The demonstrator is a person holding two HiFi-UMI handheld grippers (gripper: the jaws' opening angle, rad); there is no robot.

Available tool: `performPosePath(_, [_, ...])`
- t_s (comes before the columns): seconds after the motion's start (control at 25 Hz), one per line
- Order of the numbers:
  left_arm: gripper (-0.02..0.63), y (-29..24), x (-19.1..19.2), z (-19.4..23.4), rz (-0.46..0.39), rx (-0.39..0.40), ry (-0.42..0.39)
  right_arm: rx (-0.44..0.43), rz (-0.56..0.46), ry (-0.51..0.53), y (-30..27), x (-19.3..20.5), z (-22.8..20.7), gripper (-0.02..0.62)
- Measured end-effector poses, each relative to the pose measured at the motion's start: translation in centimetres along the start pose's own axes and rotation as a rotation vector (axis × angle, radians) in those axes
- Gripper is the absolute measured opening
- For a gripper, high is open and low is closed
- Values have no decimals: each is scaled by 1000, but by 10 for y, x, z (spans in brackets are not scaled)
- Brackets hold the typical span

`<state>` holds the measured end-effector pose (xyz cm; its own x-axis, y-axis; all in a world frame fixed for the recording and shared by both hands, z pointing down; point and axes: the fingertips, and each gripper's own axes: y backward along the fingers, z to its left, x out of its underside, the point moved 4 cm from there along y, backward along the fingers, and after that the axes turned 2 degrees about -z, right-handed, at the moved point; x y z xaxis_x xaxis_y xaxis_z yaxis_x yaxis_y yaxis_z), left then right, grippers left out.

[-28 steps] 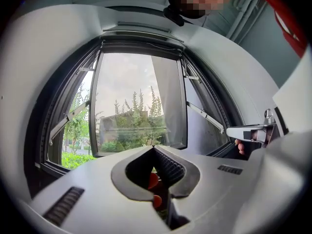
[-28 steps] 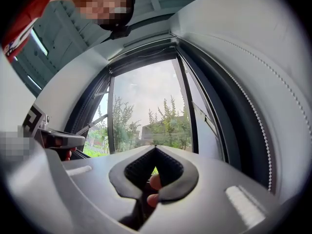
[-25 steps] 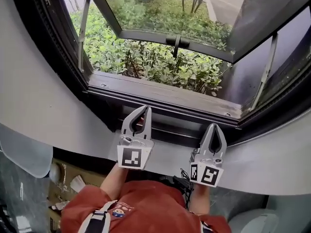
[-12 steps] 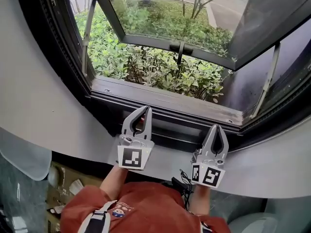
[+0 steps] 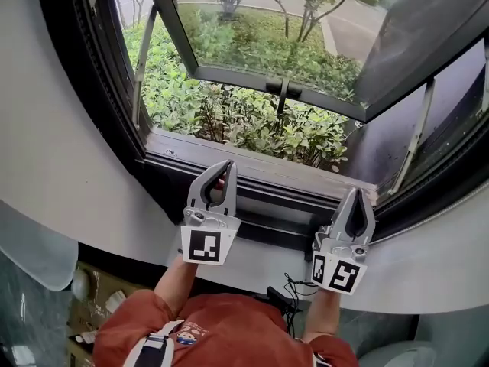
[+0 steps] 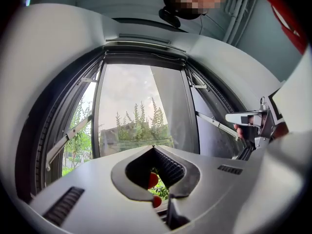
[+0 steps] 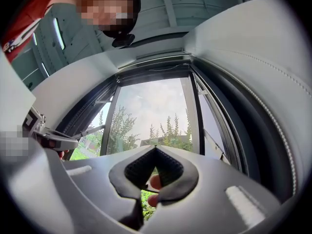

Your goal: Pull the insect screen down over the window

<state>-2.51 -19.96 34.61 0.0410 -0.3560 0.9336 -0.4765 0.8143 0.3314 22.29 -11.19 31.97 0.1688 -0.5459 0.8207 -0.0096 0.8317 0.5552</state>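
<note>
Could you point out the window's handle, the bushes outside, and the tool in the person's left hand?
Dark window handle (image 5: 282, 87): head view, on the handle's middle.
Green leafy bushes (image 5: 252, 121): head view, on the leaves.
Grey left gripper (image 5: 226, 167): head view, at the tips of its shut jaws.

The window frame looks like dark metal with a matt, slightly dusty coat. Its sill strip is paler, dull bare metal. The side stay is thin silvery metal with a soft sheen. The glass pane of the open sash is clear and glossy. The wall surround is pale, smooth and matt, like painted plaster.

The left tool and right tool are grey moulded plastic, smooth and satin. Their pads are black, ribbed and rubbery-looking. The marker cube has flat, matt printed faces. The person's sleeve is rust-red woven cloth, soft and unshiny.
</note>
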Motion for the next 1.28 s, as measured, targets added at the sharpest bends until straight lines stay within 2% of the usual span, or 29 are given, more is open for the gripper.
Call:
performPosePath(0.64, [6,-51,-84,25,-198,4,-76,-41,-269,146,-79,-101,-15,9])
performPosePath(0.76, [6,-62,-106,32,-243,0,-89,-64,-302,200,-94,-120,-14,9])
performPosePath(0.92, [6,-75,-133,42,-301,-13,-136,-92,-347,284,-110,-145,-10,9])
performPosePath(1.28, [6,-107,-206,56,-398,-19,-271,-92,-420,422,-158,-204,-21,9])
